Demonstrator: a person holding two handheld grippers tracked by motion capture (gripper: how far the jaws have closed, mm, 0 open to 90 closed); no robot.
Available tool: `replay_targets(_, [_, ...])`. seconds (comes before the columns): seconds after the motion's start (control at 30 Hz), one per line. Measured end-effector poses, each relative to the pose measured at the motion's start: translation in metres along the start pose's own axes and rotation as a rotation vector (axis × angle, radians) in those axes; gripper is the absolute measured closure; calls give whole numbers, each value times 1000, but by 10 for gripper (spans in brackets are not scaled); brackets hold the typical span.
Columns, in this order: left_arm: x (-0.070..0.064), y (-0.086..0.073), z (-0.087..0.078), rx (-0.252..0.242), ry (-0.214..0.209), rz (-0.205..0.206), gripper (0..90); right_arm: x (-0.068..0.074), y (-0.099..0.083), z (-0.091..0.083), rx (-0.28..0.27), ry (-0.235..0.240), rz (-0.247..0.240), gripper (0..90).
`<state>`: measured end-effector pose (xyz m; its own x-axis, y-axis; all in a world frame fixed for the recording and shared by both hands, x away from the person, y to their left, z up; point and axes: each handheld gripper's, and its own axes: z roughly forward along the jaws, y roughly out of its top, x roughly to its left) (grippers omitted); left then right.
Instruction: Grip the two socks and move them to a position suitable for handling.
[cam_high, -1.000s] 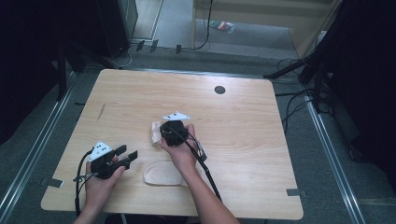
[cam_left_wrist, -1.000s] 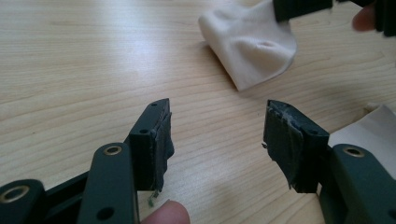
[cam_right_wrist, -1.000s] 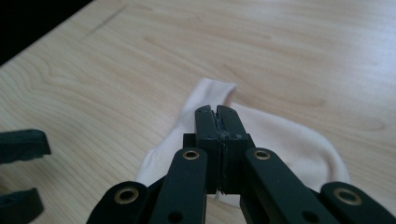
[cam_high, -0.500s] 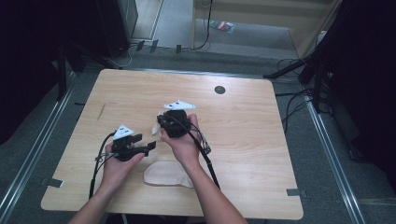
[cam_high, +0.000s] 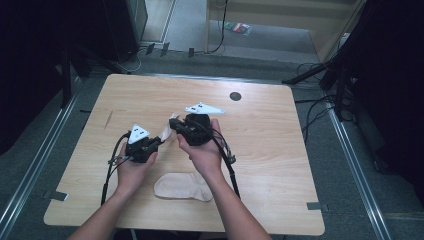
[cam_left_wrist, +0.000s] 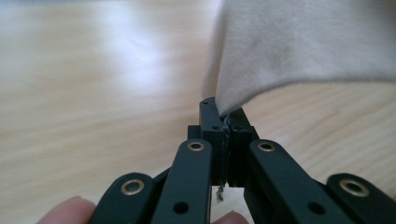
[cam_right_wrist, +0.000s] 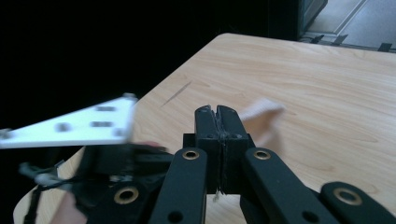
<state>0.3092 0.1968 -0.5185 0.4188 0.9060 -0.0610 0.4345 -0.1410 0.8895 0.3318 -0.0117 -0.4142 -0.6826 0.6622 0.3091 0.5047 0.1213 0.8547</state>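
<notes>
While clamped by both grippers, beige sock (cam_high: 166, 131) above table (cam_high: 280, 150).

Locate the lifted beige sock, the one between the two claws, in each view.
High view: lifted sock sits left of centre, between the left claw and the right claw.
Left gripper view: upper right, corner pinched in the shut claw.
Right gripper view: centre, just past the shut claw tips.
Shared landmark: the wooden table under it.
</notes>
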Motion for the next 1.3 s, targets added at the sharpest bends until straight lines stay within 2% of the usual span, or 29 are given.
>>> replay_targets(0.03, [0, 0, 0, 0, 0, 0, 900, 0, 0, 0, 0, 0, 0, 898])
replay_targets(0.1, [1, -1, -18, -61, 125, 40, 900, -11, -5, -3, 2, -8, 26, 899])
replay_targets(0.13, [1, -2, -22, -63, 155, 61, 900, -15, -8, -2, 8, -18, 33, 899])
replay_targets(0.17, [1, -2, -22, -63, 155, 61, 900, -15, -8, -2, 8, -18, 33, 899])
replay_targets(0.2, [0, -6, -21, -20, 156, 82, 900, -23, -18, 2, 32, -36, 32, 899])
replay_targets(0.3, [-3, -16, -12, 56, 111, 105, 900, -34, -32, 12, 79, -86, 4, 899])
replay_targets(0.43, [-7, -23, -8, 70, 54, 100, 900, -52, -49, 20, 113, -121, 43, 899])
replay_targets(0.57, [-9, -25, -6, 84, 25, 103, 856, -64, -58, 21, 145, -156, 35, 899])
replay_targets(0.67, [-4, -28, -4, 99, -12, 56, 783, -70, -61, 20, 166, -183, 9, 898])
replay_targets(0.7, [-4, -28, -4, 99, -12, 56, 757, -72, -62, 20, 168, -199, -4, 898])
replay_targets(0.77, [3, -32, -4, 119, -34, 27, 733, -74, -64, 20, 187, -234, -42, 897])
replay_targets(0.87, [12, -32, -7, 104, -55, -43, 714, -77, -67, 20, 203, -266, -101, 895])
replay_targets(0.93, [18, -31, -9, 96, -65, -88, 708, -79, -68, 20, 202, -282, -117, 892])
replay_targets(0.97, [21, -30, -10, 86, -66, -109, 709, -81, -68, 20, 206, -283, -117, 889])
replay_targets(1.07, [27, -26, -11, 64, -54, -127, 685, -85, -70, 20, 201, -291, -136, 860])
replay_targets(1.1, [27, -26, -11, 64, -54, -127, 676, -86, -70, 20, 191, -306, -146, 820])
replay_targets(1.17, [34, -26, -10, 36, -30, -169, 648, -89, -71, 17, 174, -349, -147, 727])
replay_targets(1.2, [37, -27, -10, 34, -21, -175, 627, -91, -72, 16, 166, -383, -150, 700])
replay_targets(1.23, [37, -27, -10, 34, -21, -175, 604, -91, -72, 16, 166, -383, -150, 700])
replay_targets(1.27, [41, -28, -7, 35, -7, -195, 584, -97, -73, 11, 145, -418, -125, 651])
replay_targets(1.3, [43, -28, -6, 36, -6, -207, 577, -98, -73, 9, 137, -412, -107, 645])
